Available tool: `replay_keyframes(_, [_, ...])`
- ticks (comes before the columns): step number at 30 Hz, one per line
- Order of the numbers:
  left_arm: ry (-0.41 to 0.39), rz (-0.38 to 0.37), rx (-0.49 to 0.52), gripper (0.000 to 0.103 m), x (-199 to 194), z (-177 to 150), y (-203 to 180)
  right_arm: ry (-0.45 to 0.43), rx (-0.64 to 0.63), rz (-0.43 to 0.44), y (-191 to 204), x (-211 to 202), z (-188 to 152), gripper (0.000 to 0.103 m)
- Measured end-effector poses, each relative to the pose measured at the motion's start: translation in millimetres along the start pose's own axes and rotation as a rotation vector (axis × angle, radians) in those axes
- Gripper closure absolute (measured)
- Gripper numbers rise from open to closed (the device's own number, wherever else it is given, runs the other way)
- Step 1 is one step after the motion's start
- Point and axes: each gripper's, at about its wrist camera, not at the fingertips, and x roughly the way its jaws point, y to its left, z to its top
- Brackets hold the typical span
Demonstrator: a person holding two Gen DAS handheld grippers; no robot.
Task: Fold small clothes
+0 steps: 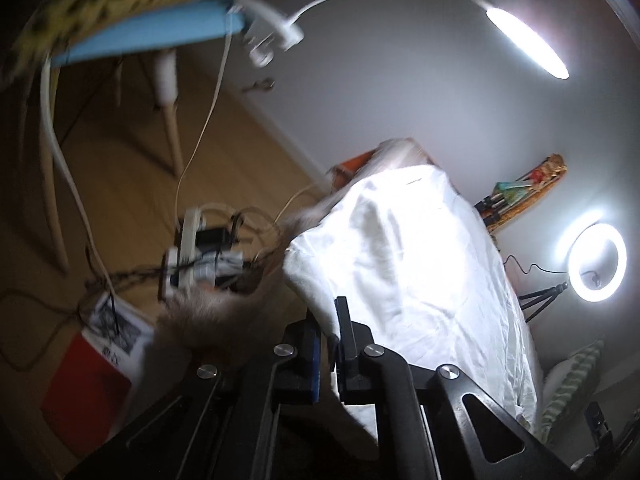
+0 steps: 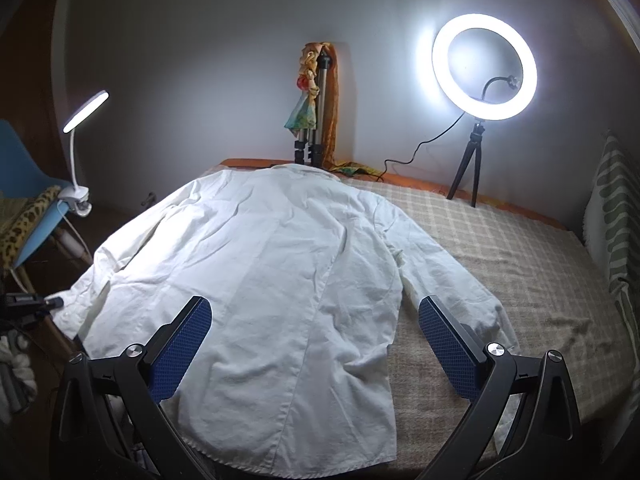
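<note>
A white long-sleeved shirt (image 2: 260,280) lies spread back-up on a checked beige bedcover (image 2: 500,248). My right gripper (image 2: 316,320) is open just above the shirt's lower half, its blue-padded fingers (image 2: 184,344) straddling the cloth without holding it. My left gripper (image 1: 328,340) is shut on the edge of the shirt's left sleeve (image 1: 400,264) at the bed's left side; its view is tilted and blurred. The left gripper's tip (image 2: 52,303) shows at the sleeve cuff in the right wrist view.
A ring light on a tripod (image 2: 484,68) and a folded tripod with a doll (image 2: 312,100) stand at the bed's far edge. A clip lamp (image 2: 80,136) sits on a blue chair (image 2: 24,200) to the left. A power strip with cables (image 1: 200,256) lies on the floor.
</note>
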Motion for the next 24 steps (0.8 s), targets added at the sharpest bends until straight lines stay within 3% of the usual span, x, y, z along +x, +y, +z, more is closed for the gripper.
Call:
replay_keyframes(6, [-0.093,0.028,0.336,0.103,-17.9,-0.4,-71.7,0.009,0.001,0.115,3.5,18.9,6.4,0.002])
replay_keyframes(8, [-0.100,0.016,0.442,0.103,-21.2,-8.0,-95.2,0.032,0.009,0.147,3.7,32.9,14.2,0.012])
replay_keyframes(10, [-0.100,-0.005,0.525,0.103,-25.3,-16.7,-114.9,0.074,0.049,0.228,2.0,51.8,25.9,0.034])
replay_keyframes(12, [-0.096,-0.025,0.613,0.103,-27.5,-29.1,-131.7,0.121,0.091,0.300,2.8,73.6,40.0,0.040])
replay_keyframes(20, [-0.008,-0.049,0.979,0.103,-19.1,-95.8,-164.3,0.303,0.160,0.586,57.7,175.6,100.5,0.040])
replay_keyframes(24, [0.031,-0.017,1.057,0.103,-8.9,-116.2,-164.5,0.372,0.141,0.664,103.4,216.7,119.6,0.040])
